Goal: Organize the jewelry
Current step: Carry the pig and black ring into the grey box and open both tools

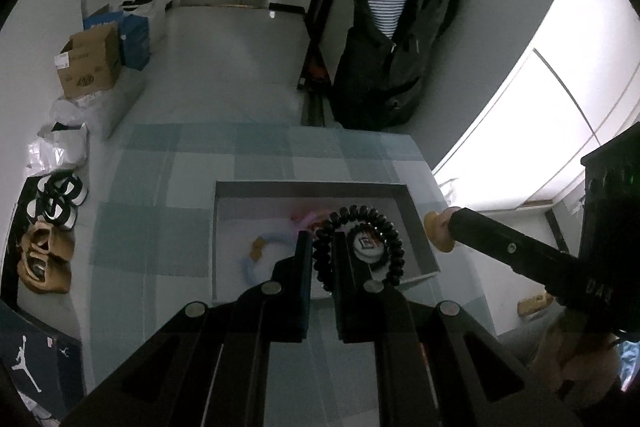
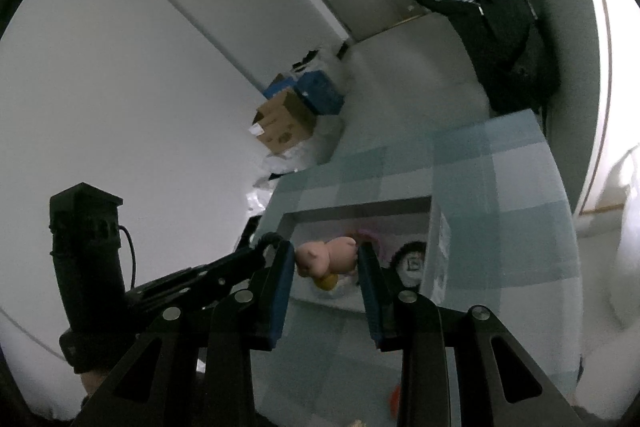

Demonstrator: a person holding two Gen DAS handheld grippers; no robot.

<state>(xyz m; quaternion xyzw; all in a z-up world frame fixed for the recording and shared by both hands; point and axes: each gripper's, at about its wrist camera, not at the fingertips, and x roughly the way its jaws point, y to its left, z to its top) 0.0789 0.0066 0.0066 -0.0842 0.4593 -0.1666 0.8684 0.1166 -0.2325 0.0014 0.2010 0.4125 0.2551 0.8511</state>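
Over checked table (image 1: 168, 187), black bracelet (image 1: 360, 247) hangs upright.

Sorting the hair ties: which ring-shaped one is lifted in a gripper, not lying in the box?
The black spiral coil hair tie, pinched by the left gripper. The pale blue ring lies loose on the grey box floor.
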